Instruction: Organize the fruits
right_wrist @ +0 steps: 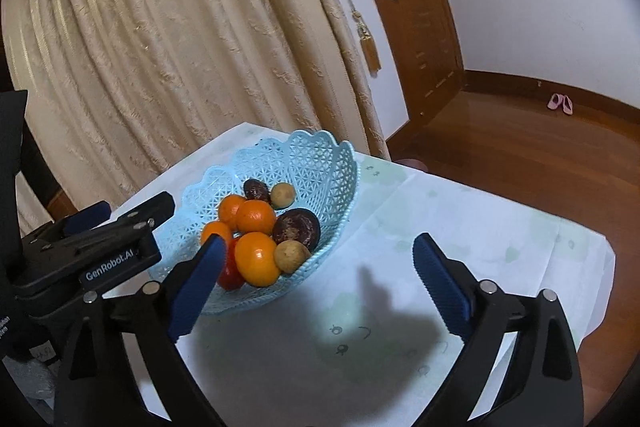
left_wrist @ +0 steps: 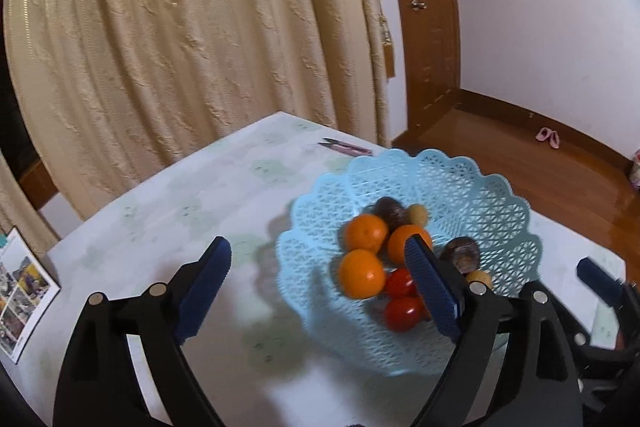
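Both my jaws gape wide, empty; the basket (left_wrist: 500, 211) of fruit sits nearer my left gripper (left_wrist: 320, 287) (right gripper (right_wrist: 320, 283) beside it).

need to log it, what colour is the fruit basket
Light blue, in an openwork lattice with a scalloped rim; the right wrist view shows it best.

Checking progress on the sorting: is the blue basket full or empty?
Partly full. The blue basket holds oranges, red tomatoes, dark fruits and small tan ones; its lattice walls rise bare above them.
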Action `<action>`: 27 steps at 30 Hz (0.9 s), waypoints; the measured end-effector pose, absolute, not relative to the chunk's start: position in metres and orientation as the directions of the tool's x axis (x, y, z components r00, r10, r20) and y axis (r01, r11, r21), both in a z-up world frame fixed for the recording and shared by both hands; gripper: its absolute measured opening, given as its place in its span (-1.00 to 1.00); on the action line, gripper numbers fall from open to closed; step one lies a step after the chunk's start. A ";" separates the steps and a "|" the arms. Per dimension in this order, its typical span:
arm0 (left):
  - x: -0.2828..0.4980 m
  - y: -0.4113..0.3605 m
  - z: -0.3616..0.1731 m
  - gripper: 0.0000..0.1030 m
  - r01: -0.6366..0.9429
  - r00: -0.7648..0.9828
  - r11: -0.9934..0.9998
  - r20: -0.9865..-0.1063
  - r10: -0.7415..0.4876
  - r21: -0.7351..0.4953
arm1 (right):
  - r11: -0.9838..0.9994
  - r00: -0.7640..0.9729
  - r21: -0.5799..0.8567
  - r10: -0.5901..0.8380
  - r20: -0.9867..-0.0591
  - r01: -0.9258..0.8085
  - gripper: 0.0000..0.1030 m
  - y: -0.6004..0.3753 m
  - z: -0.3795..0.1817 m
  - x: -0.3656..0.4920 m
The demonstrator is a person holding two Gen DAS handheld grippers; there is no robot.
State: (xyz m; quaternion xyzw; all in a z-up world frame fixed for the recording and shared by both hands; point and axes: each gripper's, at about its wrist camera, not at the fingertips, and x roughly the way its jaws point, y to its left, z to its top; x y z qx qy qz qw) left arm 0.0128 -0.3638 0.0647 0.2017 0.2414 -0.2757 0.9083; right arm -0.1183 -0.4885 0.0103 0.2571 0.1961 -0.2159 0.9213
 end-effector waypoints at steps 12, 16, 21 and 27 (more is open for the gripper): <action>0.005 -0.317 0.066 0.73 0.466 0.818 0.834 -0.503 -0.279 0.295 | 0.855 0.816 0.235 -0.307 -0.490 0.463 0.94 -0.467 0.032 -0.118; 0.000 -0.305 0.069 0.77 0.438 0.833 0.851 -0.487 -0.264 0.290 | 0.871 0.817 0.200 -0.310 -0.487 0.449 0.94 -0.459 0.036 -0.118; -0.005 -0.292 0.068 0.79 0.423 0.844 0.863 -0.468 -0.263 0.277 | 0.878 0.812 0.152 -0.337 -0.476 0.454 0.94 -0.450 0.038 -0.116; -0.008 -0.290 0.071 0.79 0.430 0.846 0.855 -0.460 -0.269 0.291 | 0.877 0.803 0.105 -0.374 -0.463 0.469 0.94 -0.445 0.038 -0.114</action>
